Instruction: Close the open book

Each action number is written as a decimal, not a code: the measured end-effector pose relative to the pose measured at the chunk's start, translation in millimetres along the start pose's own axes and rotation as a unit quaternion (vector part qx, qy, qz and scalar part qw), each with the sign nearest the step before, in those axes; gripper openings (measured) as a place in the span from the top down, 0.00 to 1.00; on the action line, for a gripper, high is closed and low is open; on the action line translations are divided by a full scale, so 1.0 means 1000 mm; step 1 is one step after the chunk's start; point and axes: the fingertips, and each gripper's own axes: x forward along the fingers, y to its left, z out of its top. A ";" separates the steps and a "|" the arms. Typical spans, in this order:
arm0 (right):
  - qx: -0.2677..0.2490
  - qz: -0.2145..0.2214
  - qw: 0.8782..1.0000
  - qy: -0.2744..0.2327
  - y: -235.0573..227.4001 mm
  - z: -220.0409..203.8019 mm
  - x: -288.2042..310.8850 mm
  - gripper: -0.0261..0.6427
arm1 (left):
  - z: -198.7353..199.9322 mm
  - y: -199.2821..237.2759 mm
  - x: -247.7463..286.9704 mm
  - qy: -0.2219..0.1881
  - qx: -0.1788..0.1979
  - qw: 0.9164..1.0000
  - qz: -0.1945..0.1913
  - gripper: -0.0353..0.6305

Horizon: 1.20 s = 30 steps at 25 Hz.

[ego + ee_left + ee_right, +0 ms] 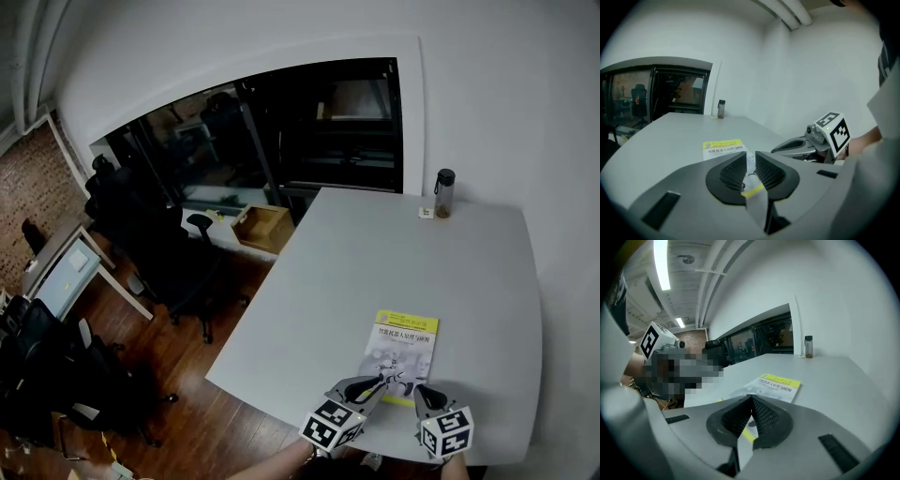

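My book (pixel 403 349) looks closed on the counter (pixel 375 253). My left claw (pixel 749 156) is slightly released and my right claw (pixel 751 399) is clenched empty, so I should lift both away gently.

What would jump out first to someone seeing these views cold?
The yellow-banded book lies cover-up by the near edge of the table, the only bright thing on its pale top. Both grippers hover at the book's near end, the left gripper with jaws slightly apart, the right gripper with jaws together. A dark-capped bottle stands at the far edge.
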 end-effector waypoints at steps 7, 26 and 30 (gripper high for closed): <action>-0.044 -0.028 0.998 -0.047 0.013 0.043 -0.026 0.95 | 0.027 -0.013 -0.016 -0.033 0.058 0.998 0.000 0.94; -0.040 -0.076 0.987 -0.134 0.160 0.069 -0.136 0.95 | 0.024 -0.081 -0.196 -0.102 0.051 0.993 -0.007 0.94; -0.041 -0.067 0.985 -0.152 0.190 0.078 -0.151 0.95 | 0.024 -0.090 -0.219 -0.113 0.057 0.992 -0.006 0.94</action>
